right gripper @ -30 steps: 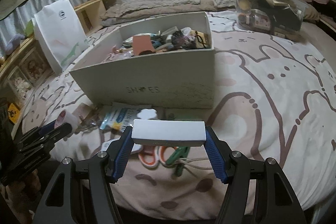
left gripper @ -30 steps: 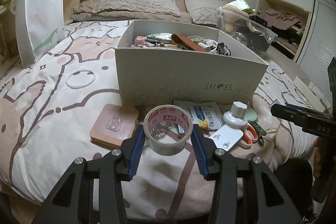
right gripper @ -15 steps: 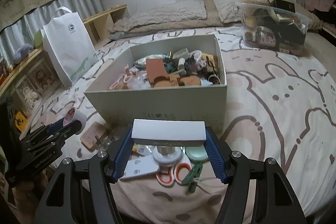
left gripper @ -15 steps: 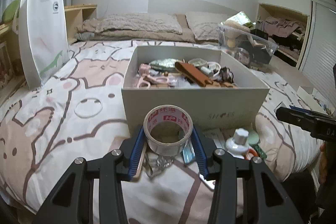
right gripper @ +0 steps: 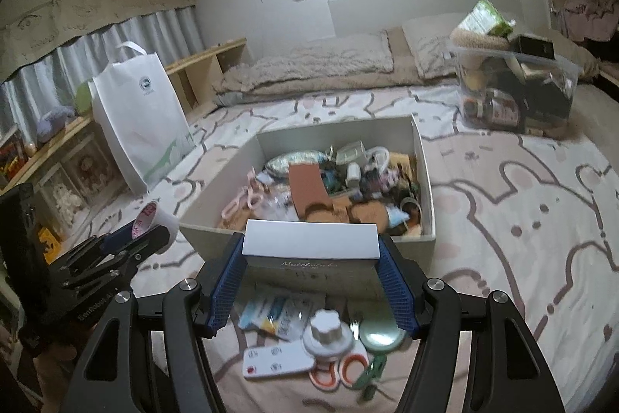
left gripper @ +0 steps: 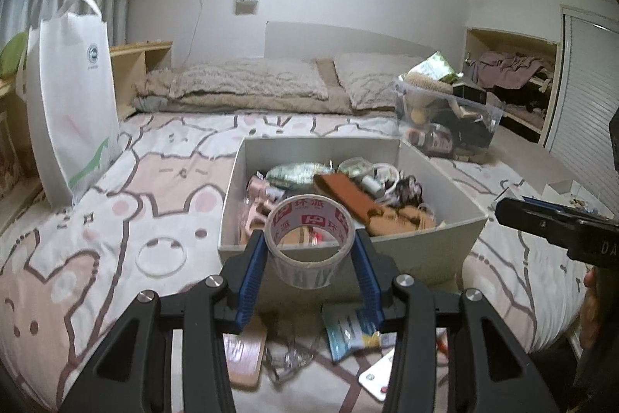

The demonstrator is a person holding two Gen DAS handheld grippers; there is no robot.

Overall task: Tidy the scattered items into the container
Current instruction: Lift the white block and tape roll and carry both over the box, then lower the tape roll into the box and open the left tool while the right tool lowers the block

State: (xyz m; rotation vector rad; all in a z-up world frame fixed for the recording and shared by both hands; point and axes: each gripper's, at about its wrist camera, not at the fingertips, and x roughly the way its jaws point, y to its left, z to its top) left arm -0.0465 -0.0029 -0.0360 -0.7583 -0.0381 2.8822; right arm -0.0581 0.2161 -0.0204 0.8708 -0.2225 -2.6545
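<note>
My left gripper (left gripper: 309, 250) is shut on a roll of clear tape (left gripper: 309, 239) with red print, held just above the near wall of the white shoe box (left gripper: 456, 204). My right gripper (right gripper: 309, 254) is shut on a long white matchstick box (right gripper: 309, 244), held at the near wall of the same shoe box (right gripper: 423, 165), which is full of small items. The left gripper with the tape (right gripper: 153, 215) shows at the left of the right wrist view. On the bedspread in front of the box lie a white remote (right gripper: 276, 360), a white knob-topped jar (right gripper: 328, 333), orange scissors (right gripper: 340, 370) and a blue packet (right gripper: 271, 312).
A white shopping bag (left gripper: 69, 103) stands at the left on the bed. A clear plastic bin (left gripper: 448, 119) of items sits at the far right. A wooden coaster (left gripper: 243, 355) and a clear ring (left gripper: 160, 254) lie on the bedspread. Pillows lie at the headboard.
Both grippers have risen with their loads, from bedspread level to the height of the shoe box's rim, and moved toward it. The box's contents now show from above.
</note>
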